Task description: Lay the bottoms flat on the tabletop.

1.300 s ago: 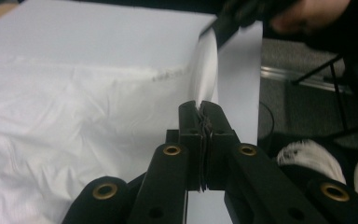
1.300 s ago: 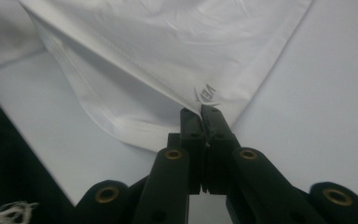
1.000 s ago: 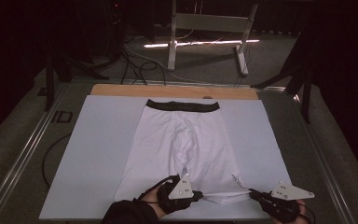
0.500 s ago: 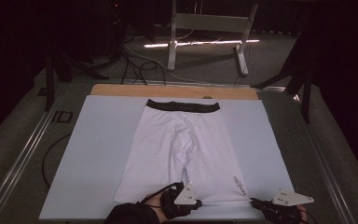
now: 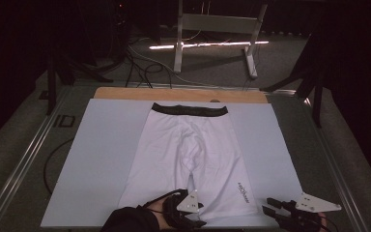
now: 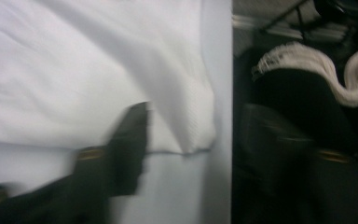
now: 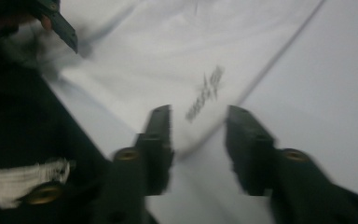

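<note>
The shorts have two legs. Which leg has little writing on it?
The leg of the white shorts beside the right gripper: small dark lettering sits near its hem. The other leg, by the left gripper, looks plain.

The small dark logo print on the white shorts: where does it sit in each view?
High view: logo print on the right leg of the white shorts, near the hem.
Right gripper view: logo print just above the open jaws.
Left gripper view: I cannot make it out.
Shared landmark: the leg hem.

Small dark print on the white shorts (image 5: 198, 159), near the right leg hem (image 7: 205, 93), too blurred to read. "ID" marked on the surface (image 5: 64, 121), left edge.
</note>
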{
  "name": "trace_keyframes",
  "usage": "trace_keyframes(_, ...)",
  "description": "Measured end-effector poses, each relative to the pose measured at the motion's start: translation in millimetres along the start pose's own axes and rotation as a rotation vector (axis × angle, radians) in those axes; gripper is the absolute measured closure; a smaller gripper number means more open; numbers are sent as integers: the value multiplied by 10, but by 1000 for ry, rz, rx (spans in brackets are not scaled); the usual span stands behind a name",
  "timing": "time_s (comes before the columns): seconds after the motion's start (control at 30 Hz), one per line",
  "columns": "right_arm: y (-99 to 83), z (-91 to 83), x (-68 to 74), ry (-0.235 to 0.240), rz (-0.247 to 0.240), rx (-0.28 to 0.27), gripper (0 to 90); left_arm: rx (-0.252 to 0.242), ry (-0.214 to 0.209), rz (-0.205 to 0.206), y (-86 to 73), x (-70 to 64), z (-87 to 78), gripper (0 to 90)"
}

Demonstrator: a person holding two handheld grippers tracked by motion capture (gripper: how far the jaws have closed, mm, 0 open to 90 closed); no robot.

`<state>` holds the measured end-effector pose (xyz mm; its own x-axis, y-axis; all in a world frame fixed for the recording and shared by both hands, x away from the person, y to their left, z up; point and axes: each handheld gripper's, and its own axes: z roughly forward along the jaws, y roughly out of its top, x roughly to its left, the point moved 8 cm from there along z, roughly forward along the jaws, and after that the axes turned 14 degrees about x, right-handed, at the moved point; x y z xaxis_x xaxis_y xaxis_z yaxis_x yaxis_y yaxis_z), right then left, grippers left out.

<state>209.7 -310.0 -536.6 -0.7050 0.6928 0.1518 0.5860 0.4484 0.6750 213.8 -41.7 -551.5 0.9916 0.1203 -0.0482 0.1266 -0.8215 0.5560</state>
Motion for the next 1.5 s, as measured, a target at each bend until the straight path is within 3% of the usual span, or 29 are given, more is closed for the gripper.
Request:
trace_keyframes(0.07, 77, -6, 9, 1, 4, -25, 464, -16, 7, -4, 21, 15, -72, 206)
trace_keyframes(0.2, 199, 41, 17, 15, 19, -51, 277, -37, 30, -10, 25, 70, -213, 33)
trace_keyframes(0.33, 299, 94, 61, 50, 2, -66, 148, -98, 53, -51, -19, 163, -401, 7)
trace_keyframes(0.5, 421, 173, 77, 40, -32, -70, 140, -144, 95, -102, -153, 295, -632, 5)
trace_keyframes(0.7, 490, 285, 50, 45, -34, -79, 138, -162, 136, -154, -383, 419, -802, 4)
trace_keyframes(0.97, 491, 412, -31, 34, -33, -89, 122, -181, 168, -278, -933, 587, -1016, 5)
trace_keyframes(1.23, 488, 522, 6, 61, -43, -69, 104, -178, 207, -355, -1325, 638, -1195, 5)
trace_keyframes(1.5, 479, 538, 16, 33, -59, -62, 105, -180, 210, -389, -1564, 622, -1295, 5)
